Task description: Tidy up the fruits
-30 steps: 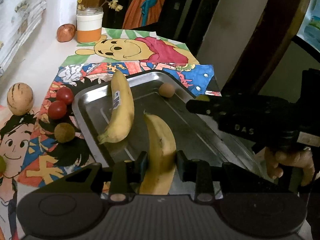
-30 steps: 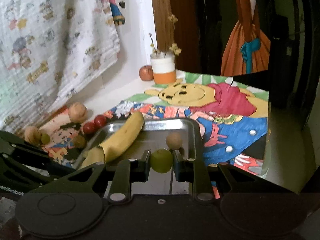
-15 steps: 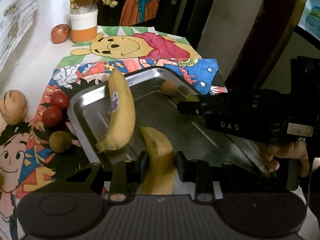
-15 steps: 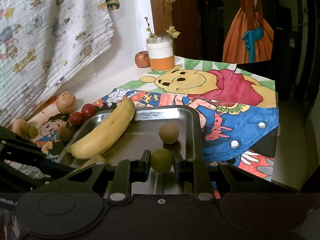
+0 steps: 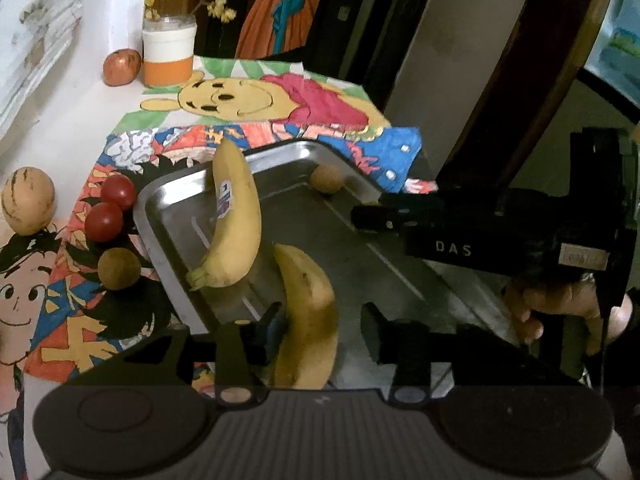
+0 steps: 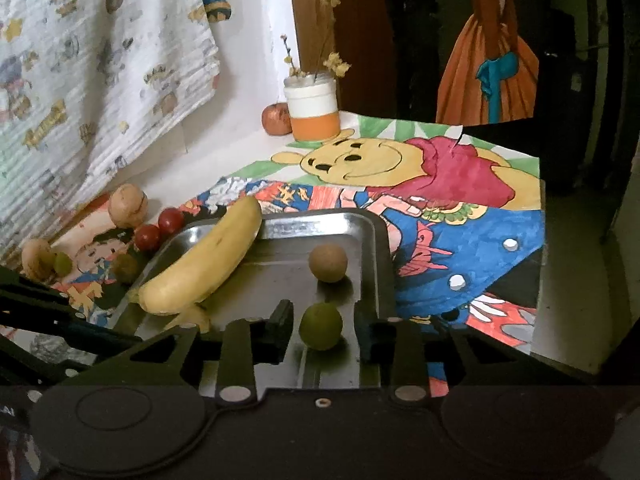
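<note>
we have the left gripper (image 5: 322, 322) low over the near end of the steel tray (image 5: 168, 196), its jaws opening. the spotted banana (image 5: 310, 316) lies between them on the tray floor; the left finger sits right against the peel, while a clear gap shows on the right side, so nothing is clamped. a second banana (image 5: 234, 220), with a small sticker on it, rests further in, its tip propped on the tray's far rim.

our right gripper (image 6: 322, 322) is also over the tray, jaws opening. the green round fruit (image 6: 321, 325) sits on the tray floor between the fingers with space on both sides, touching neither. just beyond it lies a brown round fruit (image 6: 328, 263), near the tray's right wall. in the left wrist view the right gripper's black body shows above the tray's right side, with our hand (image 5: 552, 308) wrapped around its handle.

outside the tray, on the cartoon-print cloth (image 6: 460, 240), we see two red tomatoes (image 5: 110, 208) side by side, a brown round fruit (image 5: 119, 269) just beside them, and a pale striped fruit (image 5: 27, 201) further left. the right wrist view shows more small fruit near the cloth's left edge. an orange-and-white jar (image 6: 314, 110) with dried sprigs stands at the back, a reddish fruit (image 6: 276, 119) touching or just beside it.
</note>
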The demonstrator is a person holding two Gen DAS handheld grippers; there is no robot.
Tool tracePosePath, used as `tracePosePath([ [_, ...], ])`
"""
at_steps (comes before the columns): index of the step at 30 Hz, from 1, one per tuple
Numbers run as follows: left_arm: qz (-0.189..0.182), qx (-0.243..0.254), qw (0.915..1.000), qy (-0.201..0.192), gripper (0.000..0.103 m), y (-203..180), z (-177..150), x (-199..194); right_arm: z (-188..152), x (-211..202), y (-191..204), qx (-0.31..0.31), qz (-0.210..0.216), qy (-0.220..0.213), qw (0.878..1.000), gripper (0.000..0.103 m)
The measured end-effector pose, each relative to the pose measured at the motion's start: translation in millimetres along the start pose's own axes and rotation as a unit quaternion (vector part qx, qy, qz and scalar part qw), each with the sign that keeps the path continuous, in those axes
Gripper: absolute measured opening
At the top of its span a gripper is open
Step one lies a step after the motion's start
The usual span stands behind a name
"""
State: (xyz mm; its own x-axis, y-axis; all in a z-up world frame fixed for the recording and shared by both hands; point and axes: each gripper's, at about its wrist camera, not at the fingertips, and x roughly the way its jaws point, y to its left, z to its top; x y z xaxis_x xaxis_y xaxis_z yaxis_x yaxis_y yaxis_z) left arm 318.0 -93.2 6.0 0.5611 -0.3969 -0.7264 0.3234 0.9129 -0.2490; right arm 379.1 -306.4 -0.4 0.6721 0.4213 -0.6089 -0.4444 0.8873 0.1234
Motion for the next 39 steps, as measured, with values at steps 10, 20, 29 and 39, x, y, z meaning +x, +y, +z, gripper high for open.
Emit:
tracePosePath([
  [10,0.02,-0.007,0.9971,-0.073,0.069,-13,-14,-55,0,-53,8,0.003,-0.009,-0.039,0.999,0.067],
  [20,0.068,-0.04,0.9878,-0.134,0.096,-18,-37,-112,-5,-114,39,-0.011,-0.011,-0.071,0.997,0.092],
  [29,0.125,-0.047,0.9766,-0.168,0.103,-19,-78,-153,-29,-165,83,-0.015,0.011,-0.1,0.995,0.102],
  [39,0.19,-0.073,0.964,-0.171,0.103,1,-120,-182,-58,-181,125,-0.019,0.005,-0.076,0.997,0.103],
])
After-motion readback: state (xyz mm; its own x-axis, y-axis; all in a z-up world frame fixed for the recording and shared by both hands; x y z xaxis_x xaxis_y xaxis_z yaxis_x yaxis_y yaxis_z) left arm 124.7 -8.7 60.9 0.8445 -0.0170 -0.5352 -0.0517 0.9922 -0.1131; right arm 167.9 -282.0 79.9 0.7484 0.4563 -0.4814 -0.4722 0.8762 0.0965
